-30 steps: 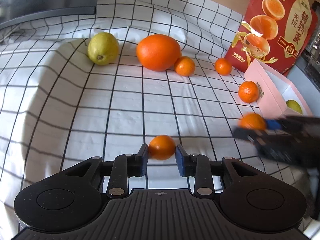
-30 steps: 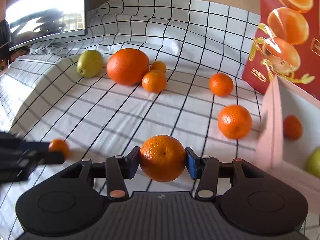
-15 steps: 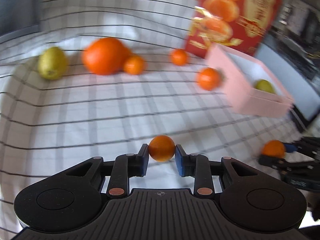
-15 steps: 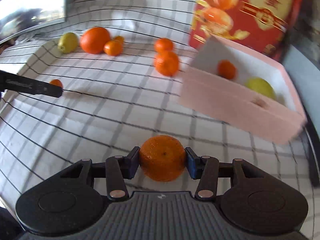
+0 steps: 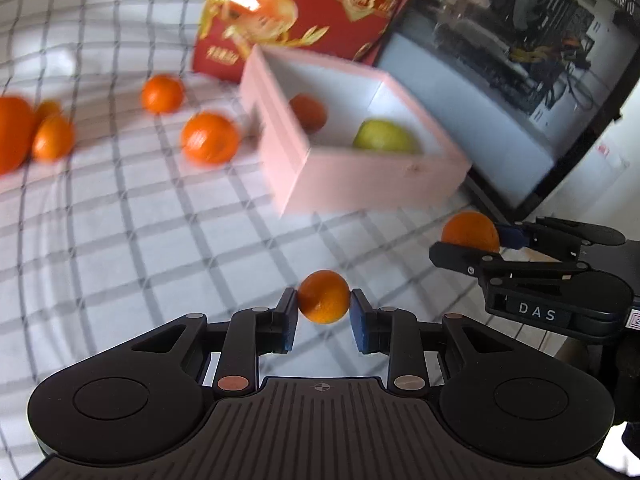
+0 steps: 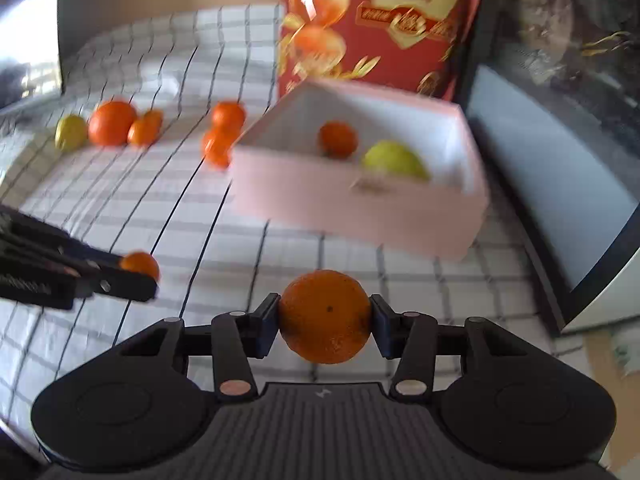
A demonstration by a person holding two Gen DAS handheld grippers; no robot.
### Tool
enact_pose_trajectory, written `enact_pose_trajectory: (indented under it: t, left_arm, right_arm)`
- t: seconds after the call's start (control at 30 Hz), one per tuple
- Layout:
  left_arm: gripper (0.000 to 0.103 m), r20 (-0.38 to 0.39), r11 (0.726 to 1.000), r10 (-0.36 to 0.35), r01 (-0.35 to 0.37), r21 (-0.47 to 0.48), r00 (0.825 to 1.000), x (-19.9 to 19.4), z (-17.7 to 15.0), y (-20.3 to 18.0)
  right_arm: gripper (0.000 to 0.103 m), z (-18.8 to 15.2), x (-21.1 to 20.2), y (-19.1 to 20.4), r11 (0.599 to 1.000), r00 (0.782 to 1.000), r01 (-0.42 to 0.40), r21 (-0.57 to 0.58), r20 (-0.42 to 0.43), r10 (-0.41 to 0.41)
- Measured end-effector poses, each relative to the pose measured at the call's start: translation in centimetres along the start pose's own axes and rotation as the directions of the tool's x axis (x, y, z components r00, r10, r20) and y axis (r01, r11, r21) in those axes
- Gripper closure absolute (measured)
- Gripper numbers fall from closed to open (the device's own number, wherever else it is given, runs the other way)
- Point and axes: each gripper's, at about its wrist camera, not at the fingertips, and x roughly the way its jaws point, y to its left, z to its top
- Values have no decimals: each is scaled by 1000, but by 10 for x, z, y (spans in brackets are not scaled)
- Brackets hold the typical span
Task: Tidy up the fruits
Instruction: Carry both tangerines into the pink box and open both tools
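My left gripper (image 5: 323, 303) is shut on a small mandarin (image 5: 323, 297), held above the checked cloth. A larger orange (image 6: 325, 316) sits clamped in my right gripper (image 6: 325, 320). Each gripper shows in the other view: the right one (image 5: 472, 238) at the right edge, the left one (image 6: 138, 268) at the left. Ahead stands a pink box (image 5: 360, 176) (image 6: 356, 200) holding one mandarin (image 5: 308, 112) and a green pear (image 5: 384, 140). Loose mandarins (image 5: 208, 138) lie left of the box. Both grippers hang short of the box's near wall.
A red fruit carton (image 5: 304, 12) stands behind the box. A dark monitor (image 5: 520, 72) leans at the right, close to the box. A big orange (image 6: 112, 122) and a yellow-green pear (image 6: 70, 132) rest far left on the cloth (image 5: 120, 240).
Both grippers have swung right with their fruit still held. The pink box has moved from the right edge to the middle of each view and looms larger.
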Motion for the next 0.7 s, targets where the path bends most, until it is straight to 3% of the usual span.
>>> enact_pose_trajectory:
  t: [0.3,0.4,0.5,0.6,0.7]
  left_arm:
    - [71,173,991,20,-43,126,985,4,113,-47]
    - [71,132,989,26,-45,140,991,25,142,-59]
    - [70,58,988,77,-83,128,995,61,151,-62]
    - [70,-43,989,87,-81,125,995,98,145,-59]
    - [70,-67,989,103,-96,111,992,111,133,-53]
  right_arm:
    - [56,121,-7,-49,1000,989,-6,19,150,3]
    - [56,165,-2,-62,1000,989,-8,-27,148,12]
    - [56,188,14,-72,998,991,20,-67,134,-11]
    - [56,193,42,-79,999,997,8,-44,74,-5]
    - [56,187,77,-80,1000,1000,-2,-20,2,2]
